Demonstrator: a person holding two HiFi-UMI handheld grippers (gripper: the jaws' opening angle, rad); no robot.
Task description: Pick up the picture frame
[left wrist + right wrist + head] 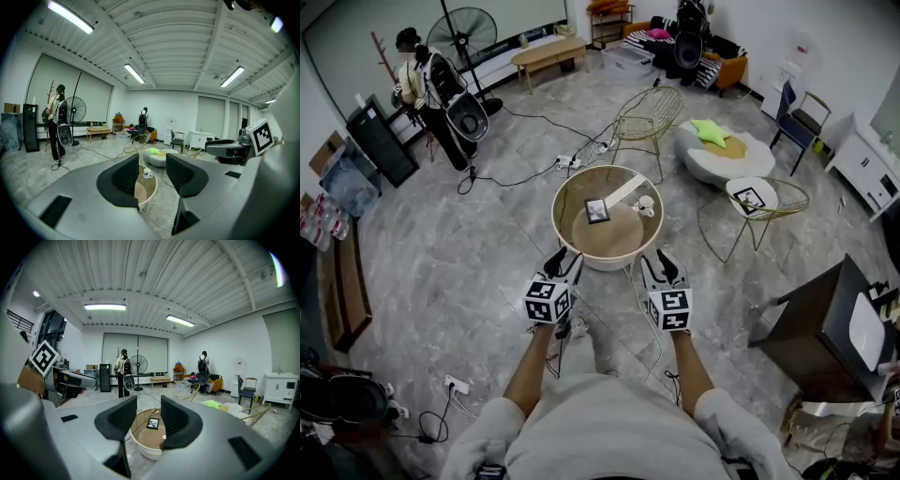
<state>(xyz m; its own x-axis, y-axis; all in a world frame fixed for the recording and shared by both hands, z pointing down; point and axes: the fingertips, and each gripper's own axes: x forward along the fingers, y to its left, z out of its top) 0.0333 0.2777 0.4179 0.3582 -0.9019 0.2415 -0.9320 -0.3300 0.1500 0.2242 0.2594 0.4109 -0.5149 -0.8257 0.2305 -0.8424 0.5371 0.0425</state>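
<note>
Grey left gripper (pixel 564 262), the one with the marker cube on the back, hangs just short of the near rim of the table. Its jaws are wide apart and grip nothing. Through the gap its own view only catches the table edge and a small white mug (pixel 147 174).

Grey right gripper (pixel 661 264) sits level with it, near the same rim but further right. Its jaws are also spread and empty, not touching anything. In the right gripper view the frame lines up right in the gap between them, but well beyond the tips.

The small black-edged picture frame (pixel 597 210) is on the round white tub-shaped table (pixel 555 212), left of centre and towards the far side. It's turned a bit askew from the head view and looks taller than wide in the right gripper view (pixel 153 423). Can't tell if it's lying flat or propped up. The mug is near it on the right.

Room-wise: grey marbled floor (pixel 469 253), a person by a black standing fan (pixel 469 37) far left, a light wooden bench (pixel 548 53) at the back. There's also a gold wire chair (pixel 649 117) behind the table and a white round pouf with a green star cushion (pixel 711 131) on the right
</note>
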